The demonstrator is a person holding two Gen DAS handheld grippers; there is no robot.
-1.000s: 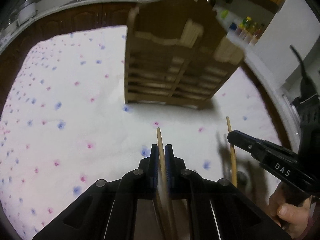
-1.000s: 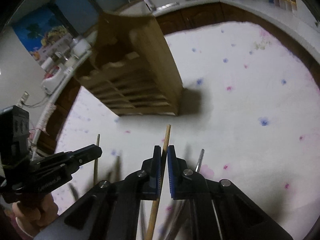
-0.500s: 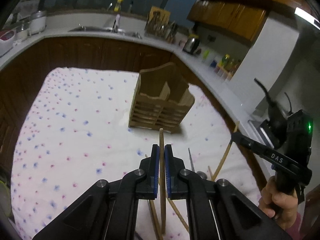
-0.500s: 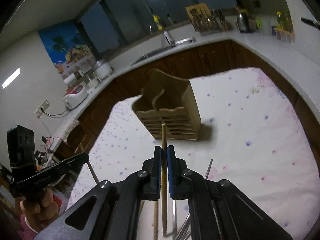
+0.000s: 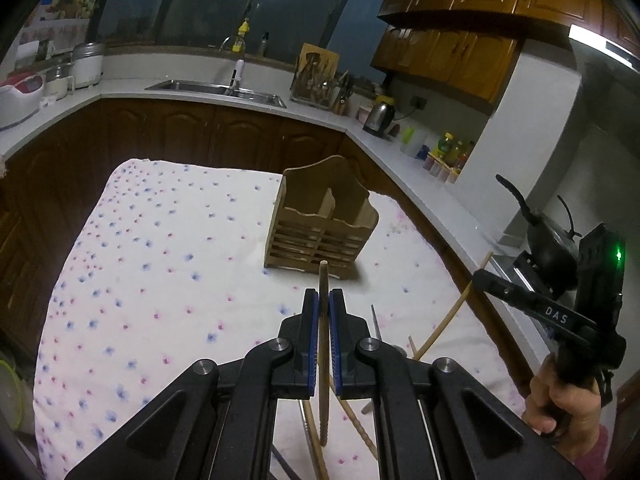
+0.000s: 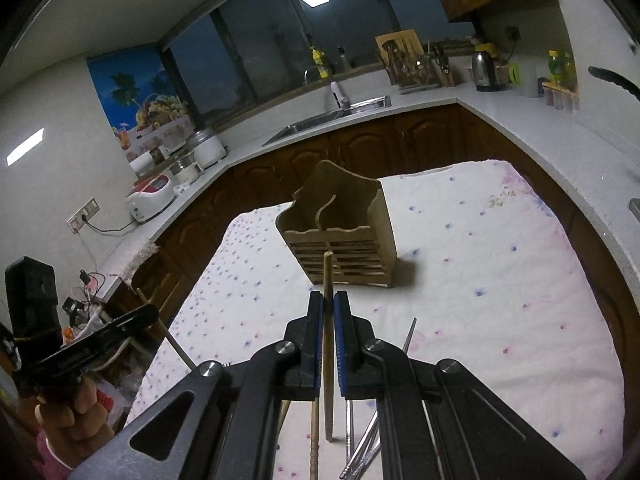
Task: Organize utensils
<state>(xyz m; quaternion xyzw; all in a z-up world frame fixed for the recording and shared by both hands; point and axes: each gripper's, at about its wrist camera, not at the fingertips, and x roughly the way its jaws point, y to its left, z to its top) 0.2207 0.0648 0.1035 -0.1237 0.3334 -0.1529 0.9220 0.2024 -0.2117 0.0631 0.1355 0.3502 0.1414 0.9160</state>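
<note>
A wooden utensil holder (image 5: 322, 232) with two compartments stands on the flowered cloth (image 5: 160, 248); it also shows in the right wrist view (image 6: 340, 236). My left gripper (image 5: 323, 300) is shut on a wooden chopstick (image 5: 323, 344), held well above the cloth, short of the holder. My right gripper (image 6: 328, 304) is shut on another wooden chopstick (image 6: 328, 340), also raised. The right gripper shows at the right of the left wrist view (image 5: 532, 304). More wooden chopsticks (image 5: 352, 412) and metal chopsticks (image 6: 360, 452) lie on the cloth beneath the grippers.
A white counter (image 5: 224, 98) with a sink (image 5: 216, 89), a kettle (image 5: 380, 118), a knife rack (image 5: 320, 80) and rice cookers (image 6: 152, 196) runs around the table. A black pan (image 5: 548, 236) sits at the right.
Both grippers have risen and drawn back from the holder, each keeping its chopstick. The holder now looks smaller and farther away, and more of the kitchen shows.
</note>
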